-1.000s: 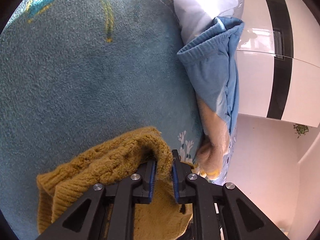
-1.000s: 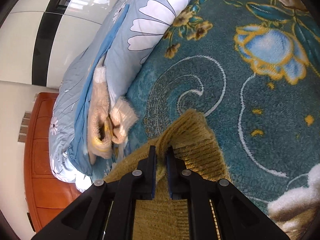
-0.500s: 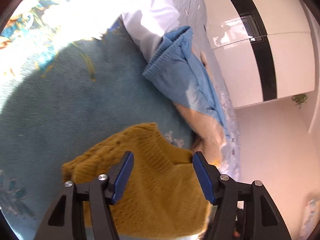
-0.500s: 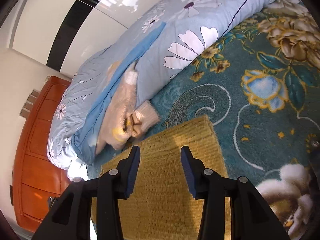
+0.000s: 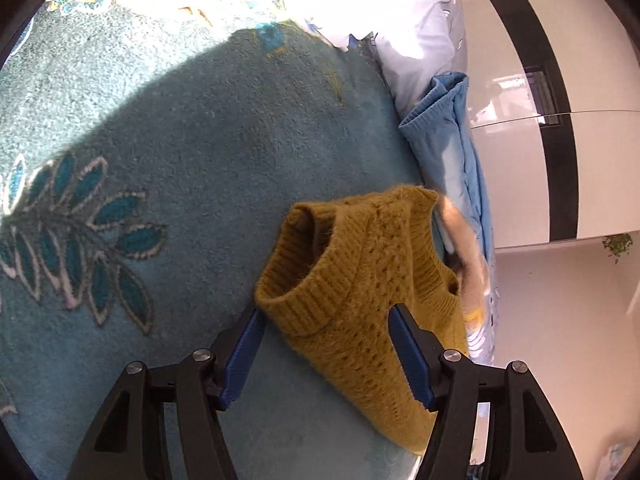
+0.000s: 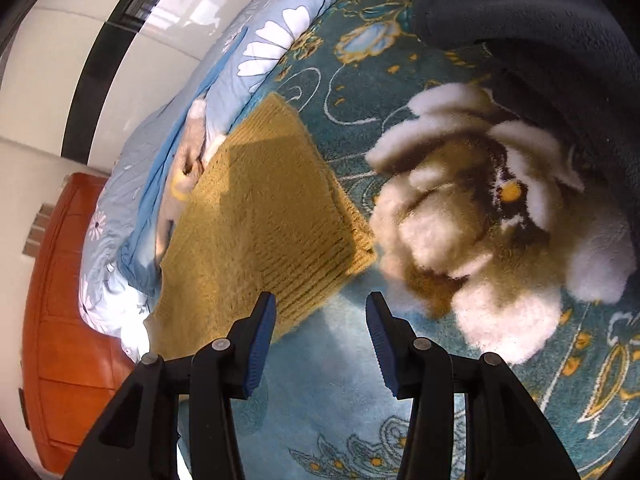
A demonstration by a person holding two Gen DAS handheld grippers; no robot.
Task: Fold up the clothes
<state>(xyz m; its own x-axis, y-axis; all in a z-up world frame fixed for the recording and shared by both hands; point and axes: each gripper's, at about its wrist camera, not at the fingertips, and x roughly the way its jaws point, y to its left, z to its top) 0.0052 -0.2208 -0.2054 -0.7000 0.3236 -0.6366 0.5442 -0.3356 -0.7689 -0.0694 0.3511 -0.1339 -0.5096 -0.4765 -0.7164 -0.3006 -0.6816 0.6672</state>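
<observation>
1. Between the blue pads of the left gripper (image 5: 326, 354) there's nothing pinched right now. The jaws stand wide, hovering over the ribbed collar end of the mustard-yellow cable-knit sweater (image 5: 360, 280), which lies folded on the teal floral plush blanket (image 5: 180, 160).

2. Same deal on the right gripper (image 6: 320, 344): jaws spread wide, empty, sitting just off the ribbed hem corner of the sweater (image 6: 256, 216), above bare blanket (image 6: 328, 400).

3. The sweater looks like a tidy rectangle already, so my guess is the step in hand is either one more fold or moving it off to a pile. Either way, pick the grab spots before closing.

4. If folding again, I'd pinch through all the layers at the collar edge and the hem edge, not just the top one, otherwise the fold peels open.

5. Lift both ends evenly. Chunky knit sags in the middle.

6. Watch the far side: the sweater sits right against the light-blue daisy-print quilt (image 6: 256, 40), and a fuzzy cream garment (image 6: 192, 152) is tucked there. Don't snag it.
</observation>
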